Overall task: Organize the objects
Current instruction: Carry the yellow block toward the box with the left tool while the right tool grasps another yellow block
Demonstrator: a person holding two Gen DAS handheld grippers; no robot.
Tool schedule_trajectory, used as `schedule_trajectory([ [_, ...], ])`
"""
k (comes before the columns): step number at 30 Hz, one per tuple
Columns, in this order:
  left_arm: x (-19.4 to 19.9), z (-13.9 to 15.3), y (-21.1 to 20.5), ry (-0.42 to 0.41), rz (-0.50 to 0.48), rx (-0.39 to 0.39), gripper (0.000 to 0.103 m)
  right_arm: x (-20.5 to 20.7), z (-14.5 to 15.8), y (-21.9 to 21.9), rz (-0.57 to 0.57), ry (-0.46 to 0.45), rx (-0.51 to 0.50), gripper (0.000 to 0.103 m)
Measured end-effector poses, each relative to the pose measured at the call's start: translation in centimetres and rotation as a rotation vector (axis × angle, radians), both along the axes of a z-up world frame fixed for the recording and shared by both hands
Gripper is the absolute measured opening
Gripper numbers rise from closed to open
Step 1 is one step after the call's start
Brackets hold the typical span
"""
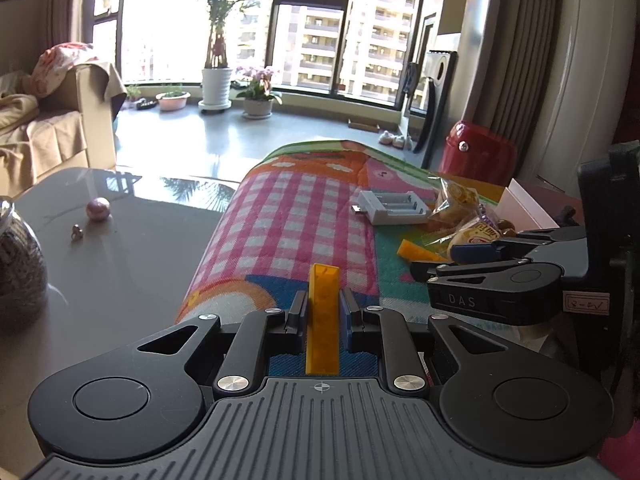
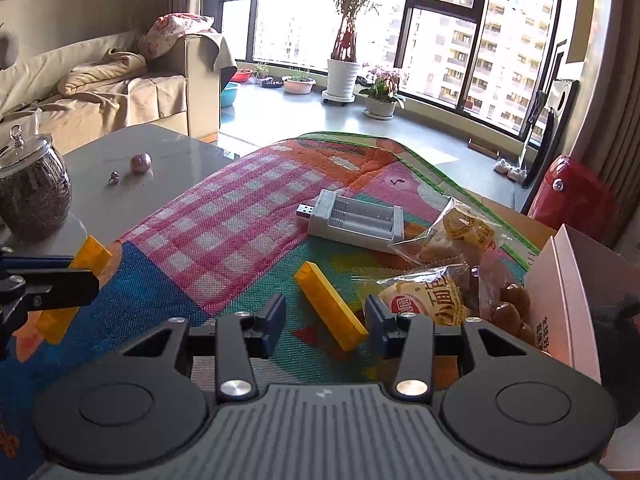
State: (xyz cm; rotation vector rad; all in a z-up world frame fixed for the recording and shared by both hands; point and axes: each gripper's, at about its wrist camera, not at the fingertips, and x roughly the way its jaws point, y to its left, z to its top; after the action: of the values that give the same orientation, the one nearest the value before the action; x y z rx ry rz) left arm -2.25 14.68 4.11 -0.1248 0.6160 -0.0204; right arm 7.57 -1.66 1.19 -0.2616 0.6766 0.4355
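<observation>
Left wrist view, bottom centre: left gripper (image 1: pixel 322 312) w/ both pads clamped on a translucent yellow-orange plastic bar (image 1: pixel 322 320), bar running lengthwise between the fingers and poking out past the tips. Same bar shows at left edge of right wrist view (image 2: pixel 90 258), pinched in the left gripper's black fingers (image 2: pixel 44 280).

Right wrist view, bottom centre: right gripper (image 2: pixel 325 322) w/ fingers spread apart, nothing pinched. Between them lies a second yellow plastic bar (image 2: pixel 330 305), flat on the colourful checked play mat (image 2: pixel 224 216), angled from upper left to lower right; pads not touching it. In left wrist view the right gripper (image 1: pixel 492 276) sits at mid right, the second bar's end just left of it (image 1: pixel 418 252).

Just right of that bar: clear snack packets w/ buns and brown sweets (image 2: pixel 448 280), touching a pale pink cardboard box (image 2: pixel 576 280) at right edge.

Further up the mat, centre: white plastic battery charger w/ USB plug (image 2: pixel 354 220), slots up, plug pointing left.

Left of mat: grey glossy table (image 2: pixel 176 160) w/ small pink ball (image 2: pixel 140 162), a tiny metal bit beside it, and a glass jar of dark dried stuff (image 2: pixel 32 196) at far left.

Far: beige sofa (image 2: pixel 120 96) upper left, potted plants (image 2: pixel 342 76) by the big windows, red cylinder stool (image 2: pixel 568 196) at right.
</observation>
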Motion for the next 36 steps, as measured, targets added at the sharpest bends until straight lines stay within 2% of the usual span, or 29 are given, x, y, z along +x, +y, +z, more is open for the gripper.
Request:
schedule_trajectory([
  [2, 0.0, 0.0, 0.0, 0.0, -0.002, -0.003, 0.019, 0.1, 0.0, 0.2, -0.007, 0.006, -0.008, 0.04],
  [4, -0.1, 0.1, 0.1, 0.0, -0.005, -0.006, 0.019, -0.5, 0.1, 0.1, 0.016, 0.005, -0.019, 0.03],
  [6, 0.0, 0.1, 0.0, 0.001, -0.008, -0.009, 0.019, -1.5, 0.3, -0.1, 0.038, 0.013, -0.035, 0.013],
  [7, 0.0, 0.1, 0.0, 0.001, -0.009, -0.011, 0.019, -1.9, 0.4, -0.3, 0.045, 0.026, -0.041, 0.01],
  [16, -0.3, 0.6, -1.8, -0.005, -0.065, -0.032, 0.019, -9.5, 1.0, -5.0, 0.112, 0.067, -0.054, 0.009],
  [25, -0.3, 0.2, -7.3, 0.021, -0.196, -0.042, 0.019, -12.1, 1.0, -11.8, -0.023, 0.045, -0.092, 0.009],
  [29, -0.1, -0.2, -9.6, 0.038, -0.246, -0.044, 0.019, -12.5, 0.7, -15.1, -0.09, 0.027, -0.104, 0.014],
  [31, 0.0, -0.3, -10.5, 0.046, -0.264, -0.042, 0.019, -12.8, 0.5, -16.5, -0.141, -0.016, -0.147, 0.021],
  [33, -0.1, -0.5, -11.1, 0.052, -0.275, -0.038, 0.019, -13.3, 0.3, -17.9, -0.224, -0.113, -0.235, 0.035],
  [34, -0.1, -0.6, -11.2, 0.054, -0.278, -0.037, 0.019, -13.3, 0.2, -18.6, -0.259, -0.132, -0.251, 0.039],
  [36, -0.1, -0.7, -11.4, 0.059, -0.277, -0.036, 0.019, -13.2, 0.6, -20.3, -0.311, -0.093, -0.182, 0.048],
])
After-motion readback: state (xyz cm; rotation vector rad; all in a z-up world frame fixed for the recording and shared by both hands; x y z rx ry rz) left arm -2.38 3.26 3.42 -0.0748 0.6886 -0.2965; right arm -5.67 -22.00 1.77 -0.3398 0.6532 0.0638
